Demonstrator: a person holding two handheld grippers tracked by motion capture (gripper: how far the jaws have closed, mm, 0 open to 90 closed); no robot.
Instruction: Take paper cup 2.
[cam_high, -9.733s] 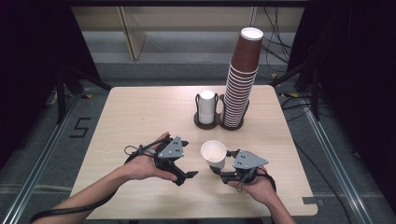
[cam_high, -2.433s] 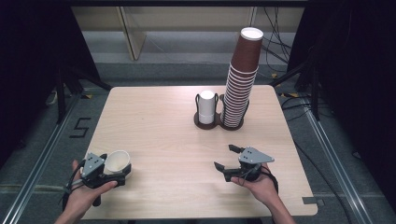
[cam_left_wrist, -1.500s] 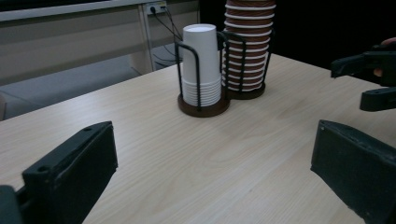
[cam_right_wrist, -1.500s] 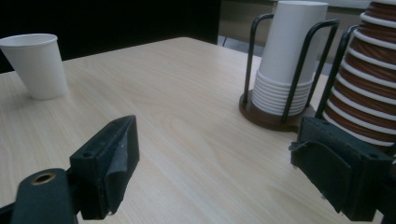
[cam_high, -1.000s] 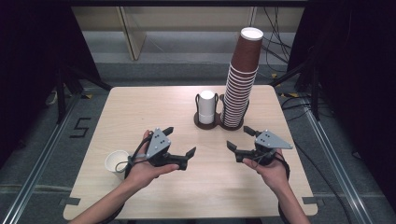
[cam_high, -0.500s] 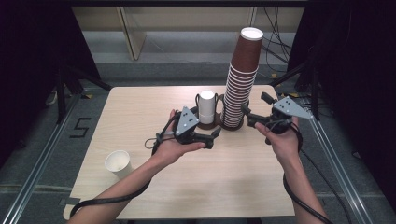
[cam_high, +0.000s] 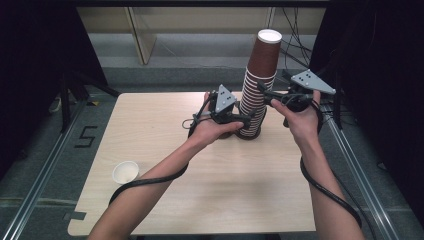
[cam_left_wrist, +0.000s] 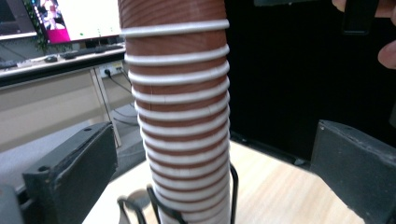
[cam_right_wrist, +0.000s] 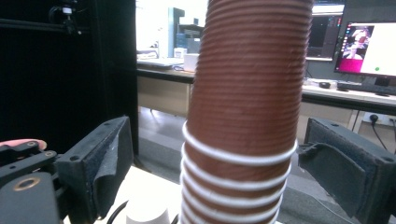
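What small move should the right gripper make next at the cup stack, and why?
Probably close the right gripper on the top cup: its jaws have just been opening and now straddle that cup without pressing, while the left gripper flanks the stack's lower cups.

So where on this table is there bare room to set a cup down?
The near right of the table, between the forearms, and the far left corner are bare. The single cup takes the near left edge. It is crowded around the cup stack, where both grippers stand.

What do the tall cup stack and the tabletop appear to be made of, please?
Cup stack: probably paper, matte brown ribbed sleeves with rolled white rims. Tabletop: looks like pale wood or wood-look laminate, with faint grain and a smooth, low-sheen finish; which one is unclear.
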